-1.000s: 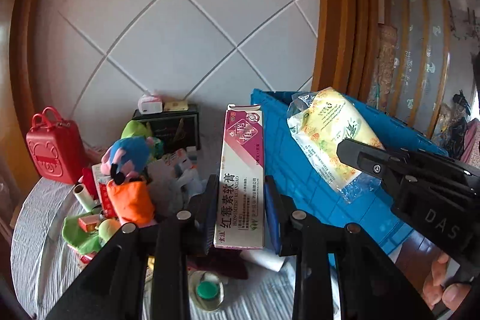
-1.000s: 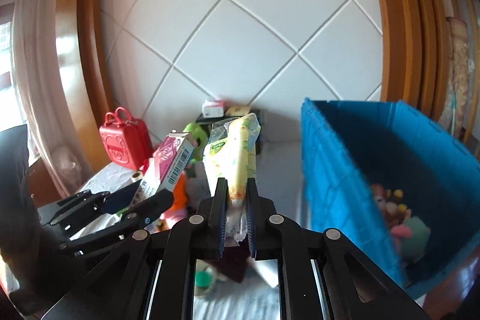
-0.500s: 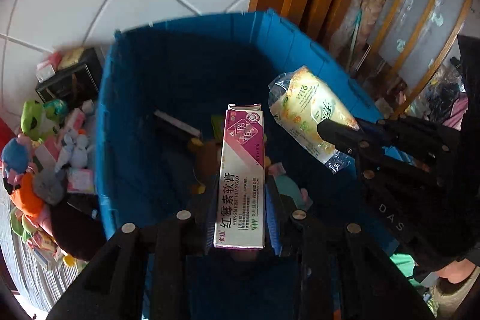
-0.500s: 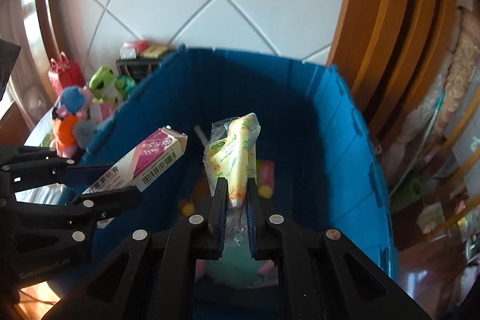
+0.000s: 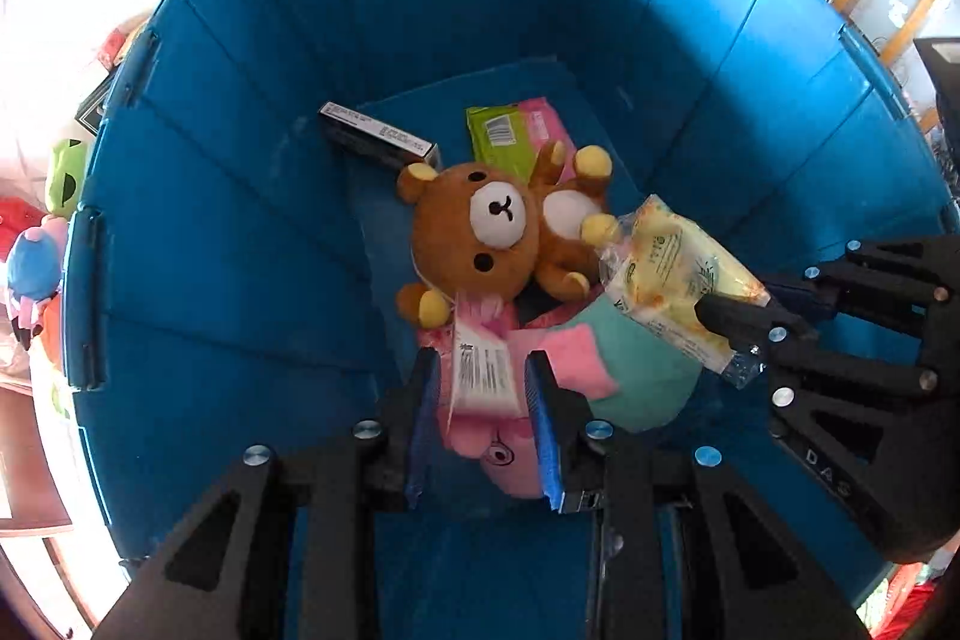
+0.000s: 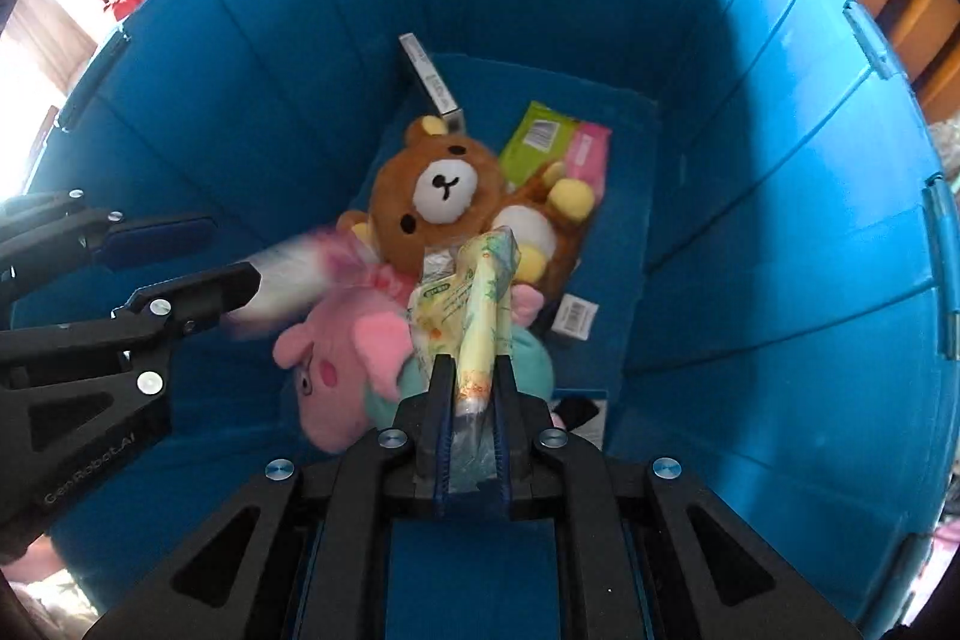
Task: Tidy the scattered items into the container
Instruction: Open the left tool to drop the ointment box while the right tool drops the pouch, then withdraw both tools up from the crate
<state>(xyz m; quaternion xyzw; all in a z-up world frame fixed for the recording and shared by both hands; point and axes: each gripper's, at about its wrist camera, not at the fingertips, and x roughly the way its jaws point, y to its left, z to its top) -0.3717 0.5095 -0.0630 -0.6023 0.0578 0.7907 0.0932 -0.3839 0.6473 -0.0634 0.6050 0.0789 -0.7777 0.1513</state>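
Both grippers point steeply down into the blue container, whose walls fill the right wrist view as well. My left gripper is shut on a pink-and-white ointment box, which is blurred in the right wrist view. My right gripper is shut on a yellow plastic-wrapped packet, and the same packet shows to the right of the box. Both items hang just above the toys on the container floor.
On the floor lie a brown teddy bear, a pink pig plush in a teal dress, a black box and a green-and-pink packet. Plush toys lie outside the left wall.
Both grippers swung from the table, over the container's rim, and tipped down into it, each keeping hold of its item. The toys on the floor are nearer now.
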